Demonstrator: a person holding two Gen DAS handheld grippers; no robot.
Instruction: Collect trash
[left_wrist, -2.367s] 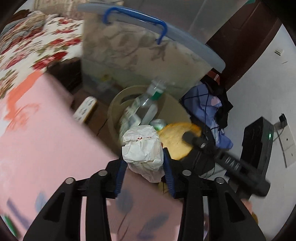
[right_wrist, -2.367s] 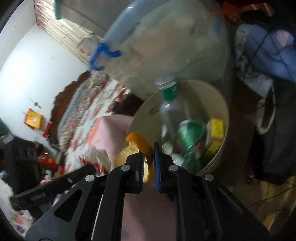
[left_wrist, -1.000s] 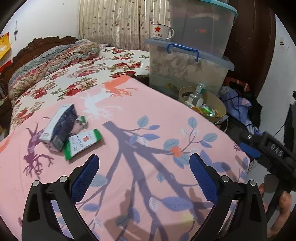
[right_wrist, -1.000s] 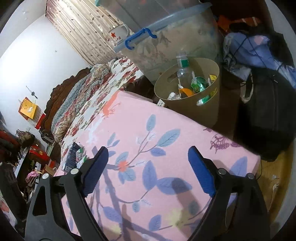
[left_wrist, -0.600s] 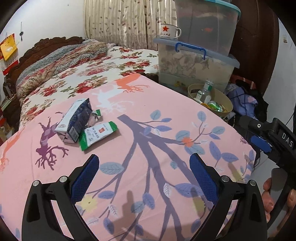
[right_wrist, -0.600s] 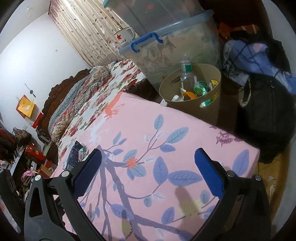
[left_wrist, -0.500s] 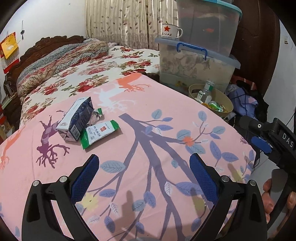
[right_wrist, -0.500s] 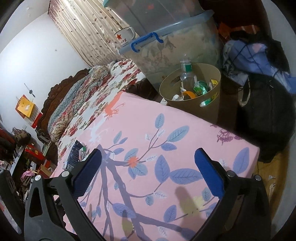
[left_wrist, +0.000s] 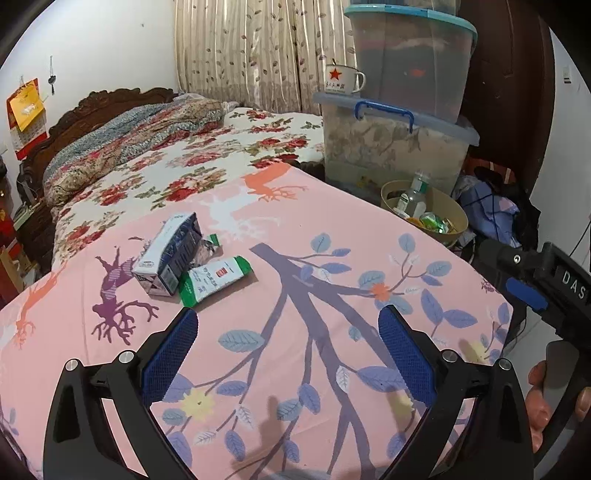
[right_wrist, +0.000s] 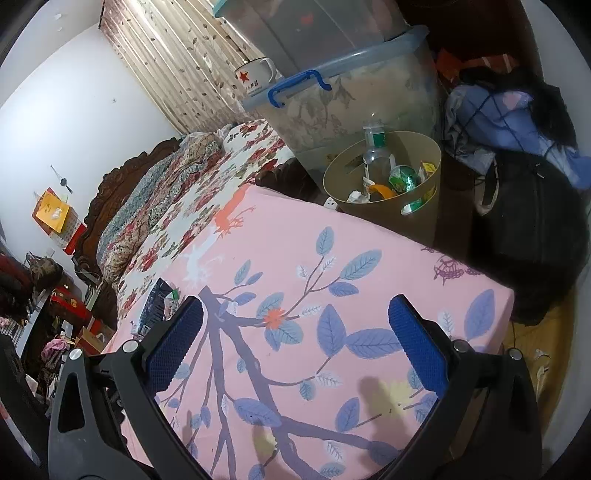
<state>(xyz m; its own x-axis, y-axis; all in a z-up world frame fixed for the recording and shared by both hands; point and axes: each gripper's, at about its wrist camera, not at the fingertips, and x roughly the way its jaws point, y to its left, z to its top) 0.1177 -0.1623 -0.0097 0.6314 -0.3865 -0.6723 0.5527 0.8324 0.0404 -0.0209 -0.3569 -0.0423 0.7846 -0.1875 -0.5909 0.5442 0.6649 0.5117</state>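
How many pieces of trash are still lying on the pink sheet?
2: a carton and a green-and-white packet touching its right side. A crumpled scrap behind them may be a third.

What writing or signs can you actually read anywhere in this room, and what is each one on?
"DAS": white letters on the black right gripper, cut off at the picture's edge.
Red star: on the white enamel mug; the red characters under it are too small to read.
Green and white packet: printed text and a red mark, too small to read.
Carton: small logo, unreadable.
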